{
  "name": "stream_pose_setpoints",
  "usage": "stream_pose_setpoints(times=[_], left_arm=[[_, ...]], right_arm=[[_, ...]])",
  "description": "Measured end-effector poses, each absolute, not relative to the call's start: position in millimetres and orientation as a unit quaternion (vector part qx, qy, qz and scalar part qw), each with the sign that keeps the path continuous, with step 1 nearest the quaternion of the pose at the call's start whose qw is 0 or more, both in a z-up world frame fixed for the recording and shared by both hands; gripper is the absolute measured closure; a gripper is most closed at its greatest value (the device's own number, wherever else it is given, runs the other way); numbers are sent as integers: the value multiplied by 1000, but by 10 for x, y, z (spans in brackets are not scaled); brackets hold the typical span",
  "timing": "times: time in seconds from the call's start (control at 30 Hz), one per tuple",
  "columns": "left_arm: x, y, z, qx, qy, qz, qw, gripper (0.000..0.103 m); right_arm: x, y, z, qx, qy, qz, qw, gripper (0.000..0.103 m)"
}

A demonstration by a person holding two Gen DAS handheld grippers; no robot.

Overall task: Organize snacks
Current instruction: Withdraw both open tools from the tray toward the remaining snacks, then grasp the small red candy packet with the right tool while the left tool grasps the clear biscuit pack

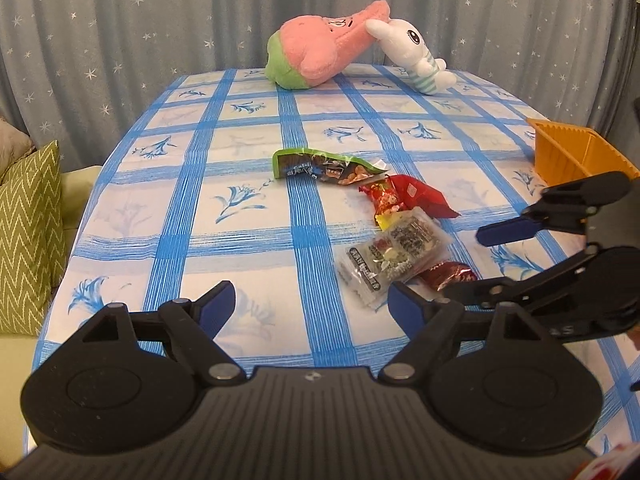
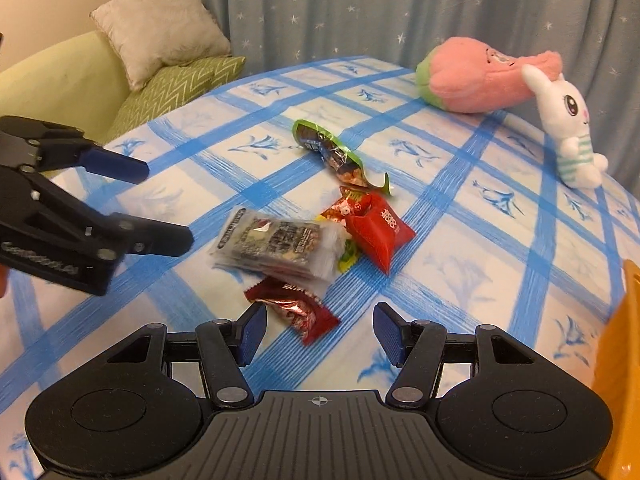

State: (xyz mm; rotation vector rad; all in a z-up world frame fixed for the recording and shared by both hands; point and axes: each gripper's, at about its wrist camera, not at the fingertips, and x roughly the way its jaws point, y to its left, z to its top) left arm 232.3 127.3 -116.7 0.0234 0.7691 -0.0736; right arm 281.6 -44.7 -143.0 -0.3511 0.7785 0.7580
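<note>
Left wrist view: left hand-held gripper (image 1: 310, 306) spread wide, nothing between its fingers, hovering over the near part of the desk (image 1: 248, 240) with its blue-checked cloth. Snacks lie in a loose line right of centre. Green snack packet (image 1: 326, 166) is farthest, long axis running left-right. Red packet (image 1: 416, 196) sits just beside its right end, long axis slanting toward the near right. Clear packet stack (image 1: 394, 258) is nearer, touching the red one. Dark red foil packet (image 1: 452, 274) pokes out from under the stack's right side. Right hand-held gripper (image 1: 464, 262) comes in from the right, fingers apart, nothing pinched, near the foil packet. Orange bin (image 1: 576, 152) at the right edge; inside not visible. Pink plush (image 1: 324, 50) and white bunny plush (image 1: 416, 54) lie at the far edge, touching.

Right wrist view: right hand-held gripper (image 2: 318, 330) partly spread, empty; the dark red foil packet (image 2: 298, 308) lies just ahead of its fingertips, long axis slanting near right. Clear packet stack (image 2: 276, 246) overlaps its far end. Red packet (image 2: 376, 232) beside the stack, green snack packet (image 2: 332, 152) beyond. Left hand-held gripper (image 2: 168, 204) at left, fingers apart. Orange bin (image 2: 620, 360) at the right edge, contents hidden.
</note>
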Motion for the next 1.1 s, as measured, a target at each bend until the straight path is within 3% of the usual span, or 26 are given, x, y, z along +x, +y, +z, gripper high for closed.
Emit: stream_pose_setpoints(times=[0.1, 0.33, 0.47, 0.77, 1.1], left_arm=[[2322, 1276, -1160, 11, 374, -36, 927, 21], [2330, 1279, -1161, 5, 378, -32, 925, 21], [2328, 1273, -1168, 6, 379, -35, 925, 21], [2489, 1085, -1218, 56, 361, -79, 927, 21], [2887, 803, -1408, 137, 358, -186, 905, 24]], right_arm=[[2891, -430, -1476, -157, 369, 371, 838, 44], [2908, -375, -1444, -135, 378, 398, 825, 74], [2853, -374, -1405, -125, 388, 397, 823, 81], [2811, -668, -1193, -90, 396, 323, 855, 83], [2986, -936, -1336, -82, 425, 267, 861, 82]])
